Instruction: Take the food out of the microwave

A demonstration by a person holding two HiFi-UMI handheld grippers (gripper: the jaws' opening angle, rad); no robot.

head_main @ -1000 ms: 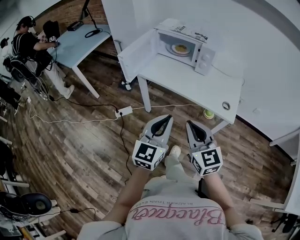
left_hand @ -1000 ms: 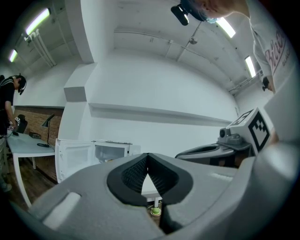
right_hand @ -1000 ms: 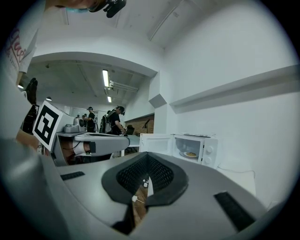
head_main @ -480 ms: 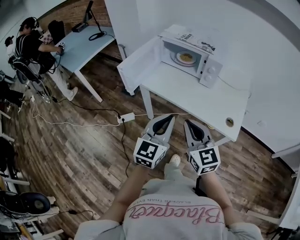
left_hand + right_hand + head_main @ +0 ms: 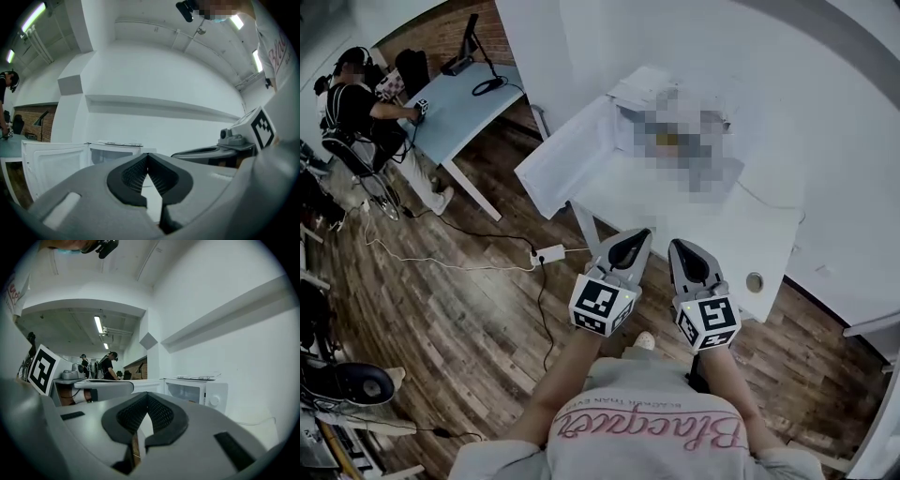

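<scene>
Microwave [image 5: 194, 392], one, door [image 5: 558, 159] open; left gripper [image 5: 641, 232] and right gripper [image 5: 676, 244] both closed, empty.

The microwave [image 5: 201, 392] and its table [image 5: 712, 234] are white. The floor [image 5: 459, 300] is brown wood planks. The left gripper [image 5: 643, 233] and right gripper [image 5: 679, 243] are grey, with black pads [image 5: 129, 178] and black-and-white square markers [image 5: 602, 305]. A desk [image 5: 459, 103] is pale blue.

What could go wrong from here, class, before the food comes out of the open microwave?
1. The left claw and right claw are both shut and empty; unopened, they might only shove what sits in the microwave.
2. The open door juts out leftward; the left claw could knock it.
3. A power strip lies on the floor near the table: a possible trip.
</scene>
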